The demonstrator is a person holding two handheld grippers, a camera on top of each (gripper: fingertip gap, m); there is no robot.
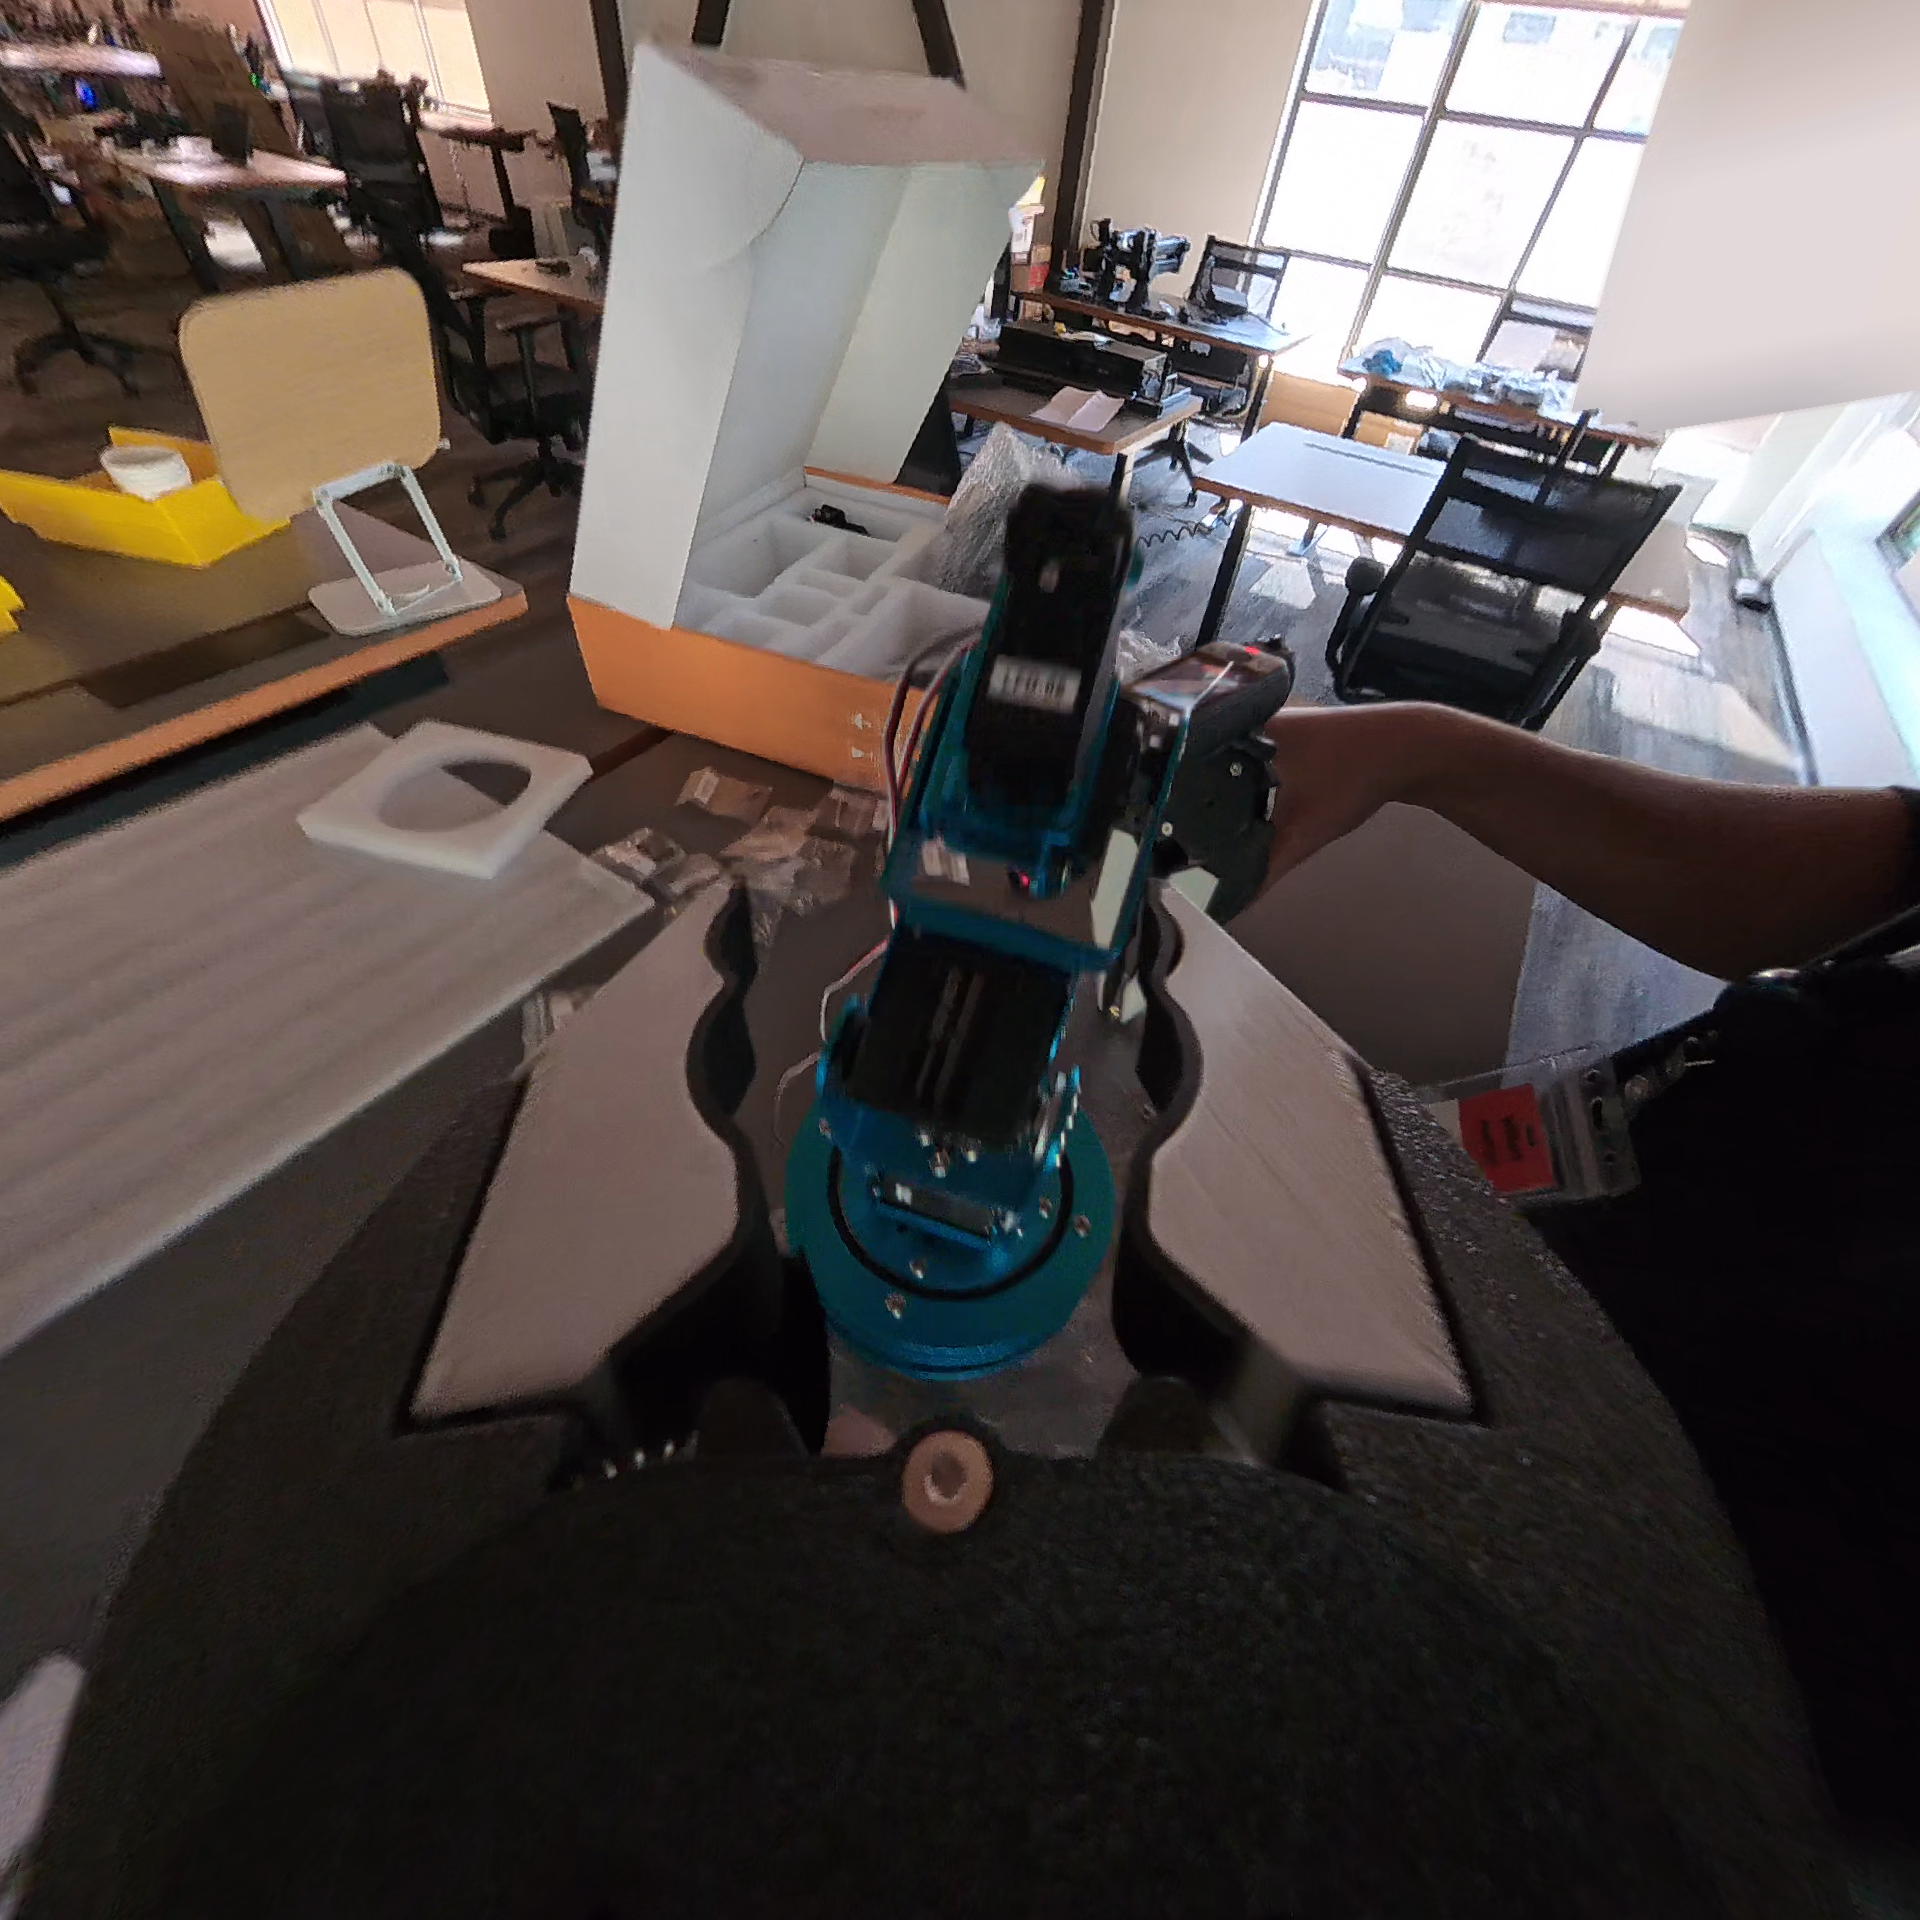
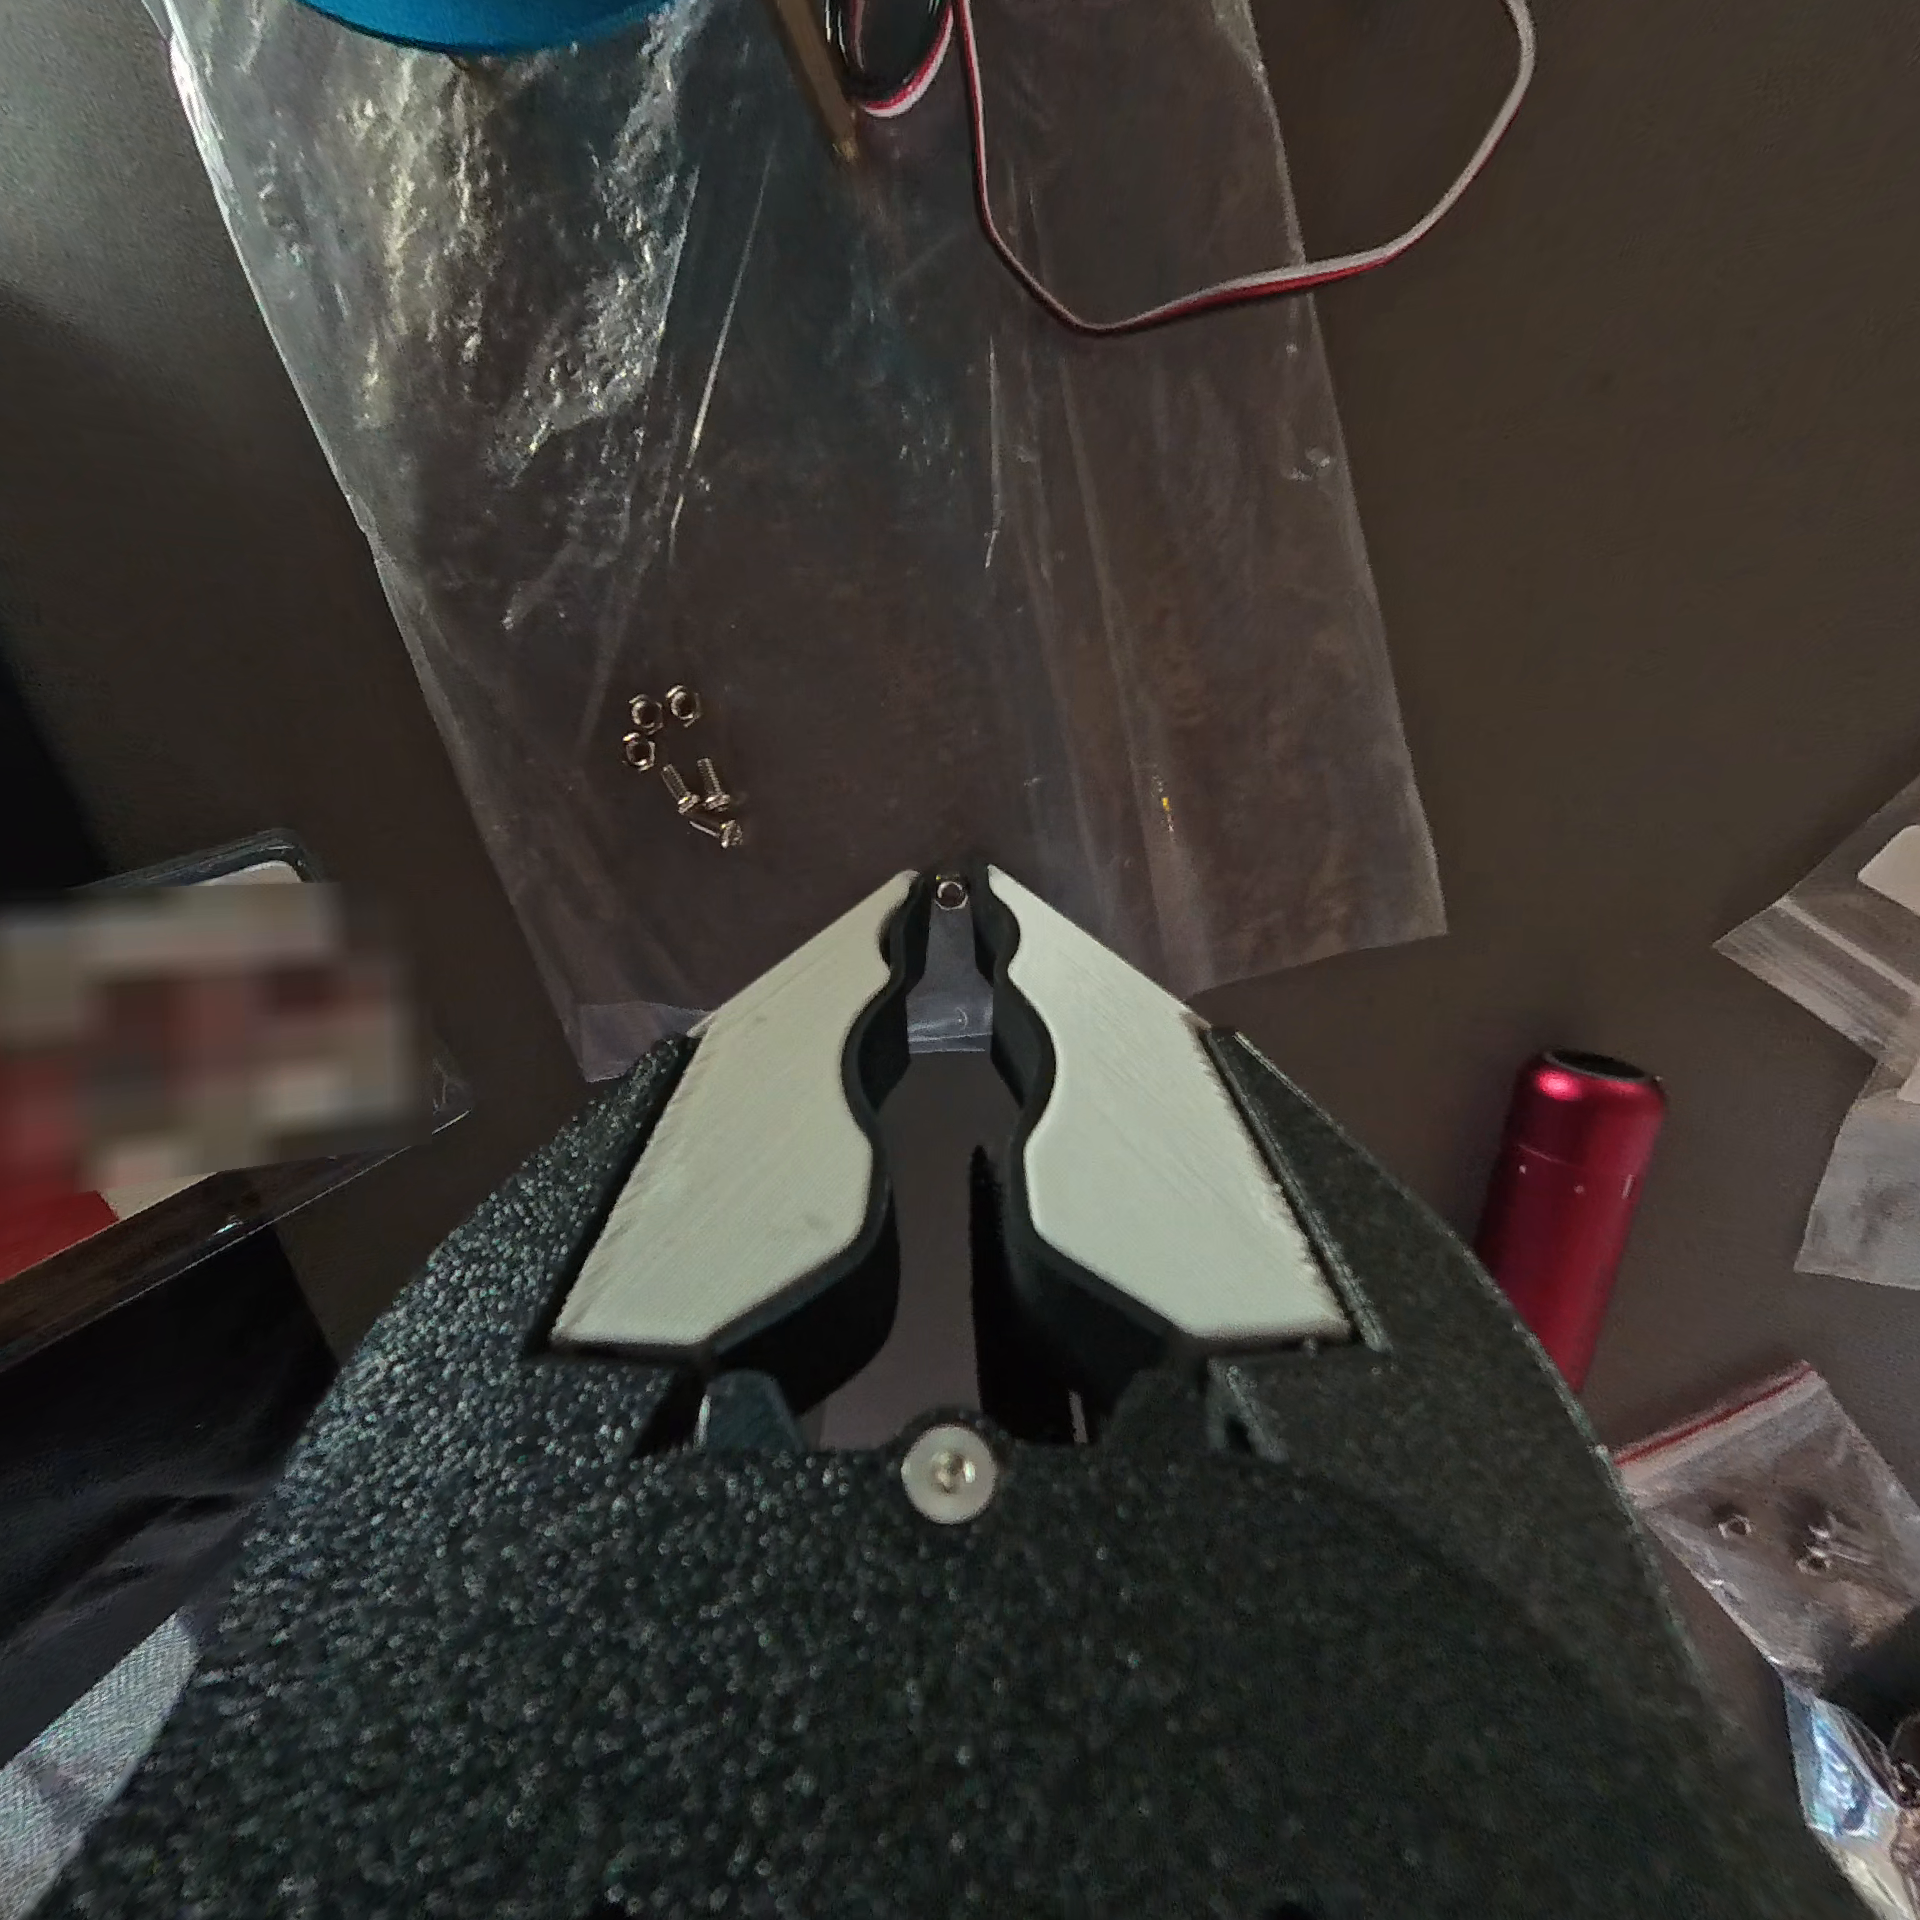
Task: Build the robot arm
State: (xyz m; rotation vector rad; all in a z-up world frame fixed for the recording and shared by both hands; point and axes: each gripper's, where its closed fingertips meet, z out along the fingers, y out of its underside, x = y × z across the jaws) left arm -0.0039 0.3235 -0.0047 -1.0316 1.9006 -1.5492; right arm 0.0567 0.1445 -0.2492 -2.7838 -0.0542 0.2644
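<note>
The left gripper [image 1: 940, 1049] has its jaws spread wide, one finger on each side of a small blue robot arm [image 1: 971, 1039]. The arm's round blue base [image 1: 940, 1262] sits low in the gap, and whether the pads press on it cannot be told. Beyond the robot arm stands an open white and orange box [image 1: 769, 436] with foam inside, and to the left of the robot arm lies a white foam square [image 1: 447, 800] with a round hole. To the right of the robot arm a person's hand [image 1: 1340, 769] holds the other gripper.

The right gripper [image 2: 951, 883] has its jaws nearly together, pinching a small metal nut [image 2: 949, 891] at the very tips, over a clear plastic bag [image 2: 831, 499] on the dark table [image 2: 1662, 520]. Left of the nut, loose nuts and screws [image 2: 681, 764] lie in a small cluster on the bag. Above the nut, a red and white wire [image 2: 1247, 281] loops across the bag. A red cylinder [image 2: 1569, 1205] lies to the right of the gripper.
</note>
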